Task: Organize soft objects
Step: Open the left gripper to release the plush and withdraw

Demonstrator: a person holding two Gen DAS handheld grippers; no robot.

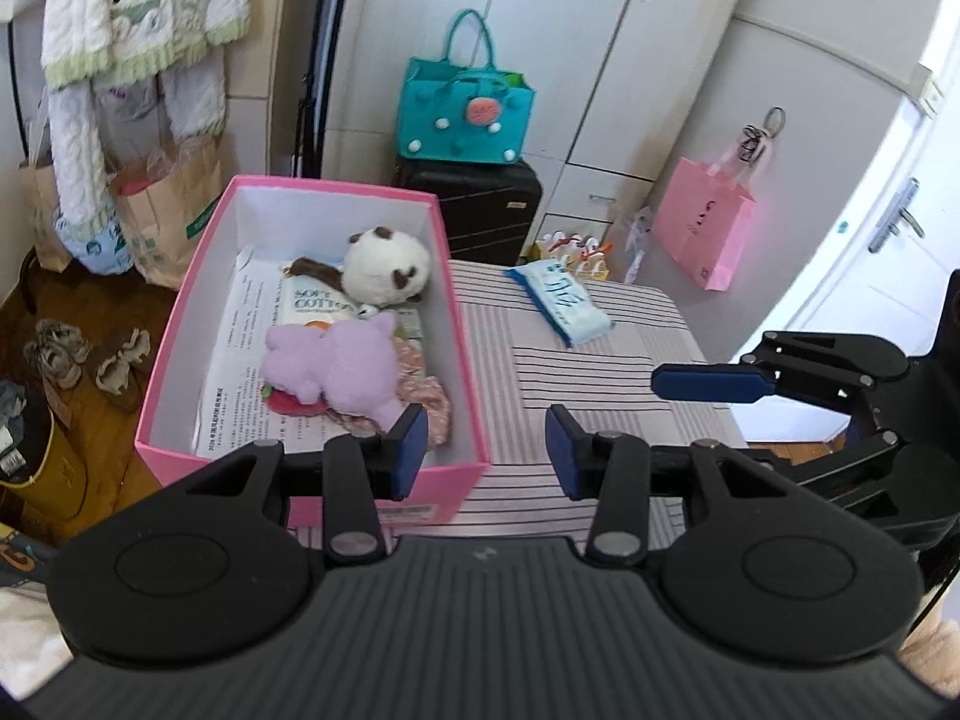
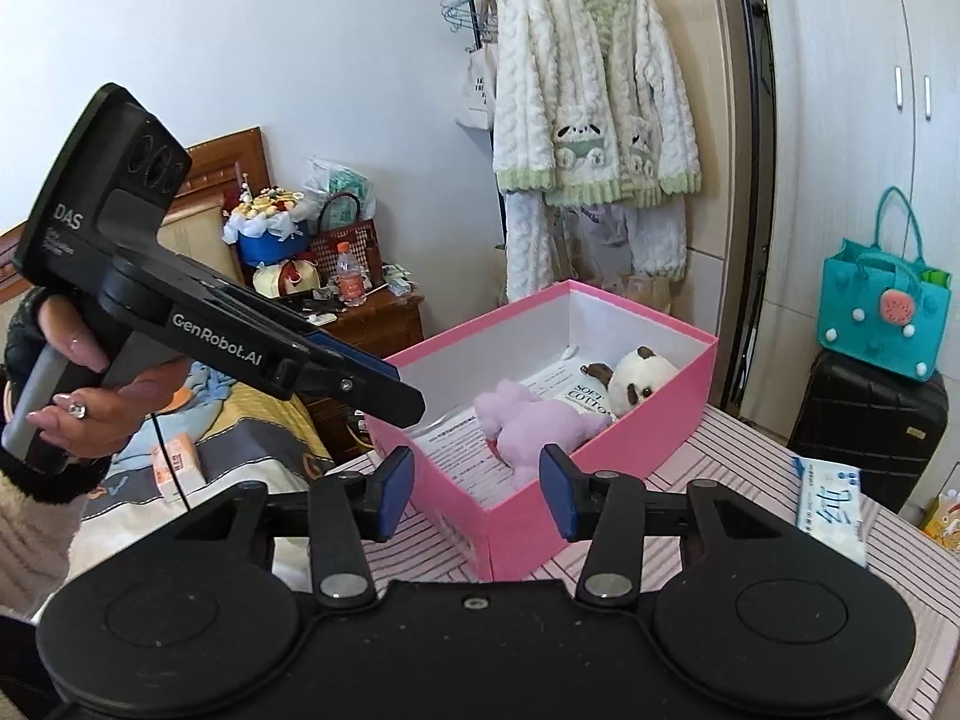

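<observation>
A pink box (image 1: 456,486) stands on the left of the striped table (image 1: 600,372). Inside lie a purple plush (image 1: 342,366), a white-and-brown panda plush (image 1: 387,267), a "Soft Cotton" pack (image 1: 315,300) and some floral fabric (image 1: 429,399). A blue tissue pack (image 1: 561,300) lies on the table to the right of the box. My left gripper (image 1: 487,450) hovers open over the box's near right corner, with nothing between its fingers. My right gripper (image 2: 476,492) is open and empty, facing the box (image 2: 630,456) and the purple plush (image 2: 540,420). A hand (image 2: 90,396) holds the left gripper.
A teal bag (image 1: 465,105) sits on a black suitcase (image 1: 480,210) behind the table. A pink paper bag (image 1: 702,228) hangs by the white door. A knitted cardigan (image 2: 594,84) hangs on a rack behind the box. Shoes (image 1: 57,351) lie on the floor; a bed (image 2: 228,450) is at the left.
</observation>
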